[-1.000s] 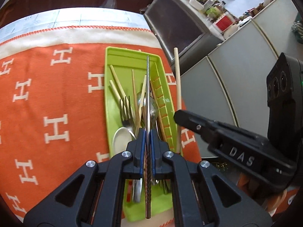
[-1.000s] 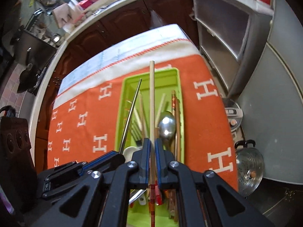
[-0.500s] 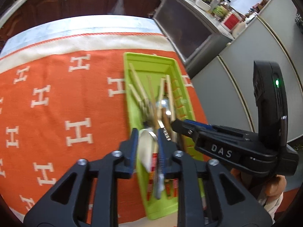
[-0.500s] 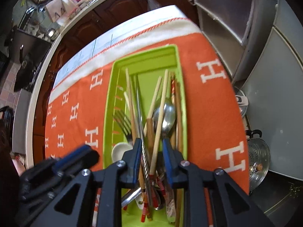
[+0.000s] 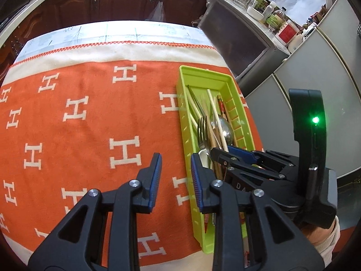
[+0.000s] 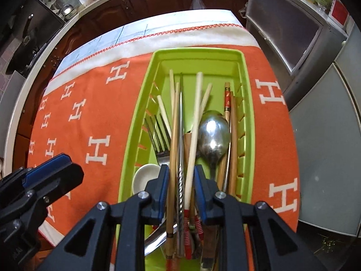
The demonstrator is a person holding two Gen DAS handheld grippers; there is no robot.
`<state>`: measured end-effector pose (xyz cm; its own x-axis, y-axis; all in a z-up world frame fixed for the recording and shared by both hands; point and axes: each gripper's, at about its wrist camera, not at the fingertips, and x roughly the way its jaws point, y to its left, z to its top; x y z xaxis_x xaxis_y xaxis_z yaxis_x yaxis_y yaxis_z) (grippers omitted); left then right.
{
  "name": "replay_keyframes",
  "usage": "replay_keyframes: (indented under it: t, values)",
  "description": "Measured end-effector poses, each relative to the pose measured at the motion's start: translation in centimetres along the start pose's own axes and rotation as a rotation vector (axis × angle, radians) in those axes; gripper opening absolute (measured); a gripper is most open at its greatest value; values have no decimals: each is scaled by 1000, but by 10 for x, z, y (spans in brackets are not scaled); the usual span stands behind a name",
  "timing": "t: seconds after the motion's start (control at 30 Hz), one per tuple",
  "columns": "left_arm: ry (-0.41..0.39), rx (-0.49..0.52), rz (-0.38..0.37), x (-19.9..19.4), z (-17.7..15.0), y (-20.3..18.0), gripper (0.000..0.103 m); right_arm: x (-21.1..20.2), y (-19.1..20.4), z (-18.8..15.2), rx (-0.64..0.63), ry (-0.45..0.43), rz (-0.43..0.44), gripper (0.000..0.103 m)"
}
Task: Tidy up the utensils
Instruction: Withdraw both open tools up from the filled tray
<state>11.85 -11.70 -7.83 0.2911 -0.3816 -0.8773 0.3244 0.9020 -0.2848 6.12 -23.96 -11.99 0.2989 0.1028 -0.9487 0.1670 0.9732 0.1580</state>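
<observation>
both your jaws stand narrowly apart, gripping nothing, at the green tray of utensils.

your left gripper (image 5: 176, 176) hangs over the orange cloth (image 5: 90, 135) on the bench, its right finger at the tray (image 5: 187, 140) wall, nothing between the jaws. your right gripper (image 6: 181, 180) sits low over the tray (image 6: 246, 117); pale chopsticks (image 6: 194, 131) and a twisted metal chopstick (image 6: 180, 176) run between its jaws, pads not pressing. ahead of them lie a fork (image 6: 160, 137) and a spoon (image 6: 213, 139); a white dish (image 6: 144, 176) sits just left.
</observation>
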Motion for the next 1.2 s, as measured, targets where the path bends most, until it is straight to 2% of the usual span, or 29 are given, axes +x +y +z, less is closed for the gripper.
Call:
replay_keyframes:
  t: [0.07,0.47,0.57,0.73,0.93,1.2]
  values:
    - [3,-2,3,2,-1,1,23,2,-5,-2,16,-3,12,19]
    - [2,-32,-1,-2,-3,11,23,-4,-33,-6,197,0,55,17]
    - [-1,-22,-4,-5,-4,9,23,-7,-32,-8,202,35,121,19]
    - [-5,-10,-14,-10,-5,4,23,-20,-38,-13,242,45,230,20]
    - [-9,1,-15,-17,-8,0,23,-38,-41,-18,246,18,248,20]
    - [-29,61,-2,-43,-17,-8,23,-86,-33,-30,201,-77,252,20]
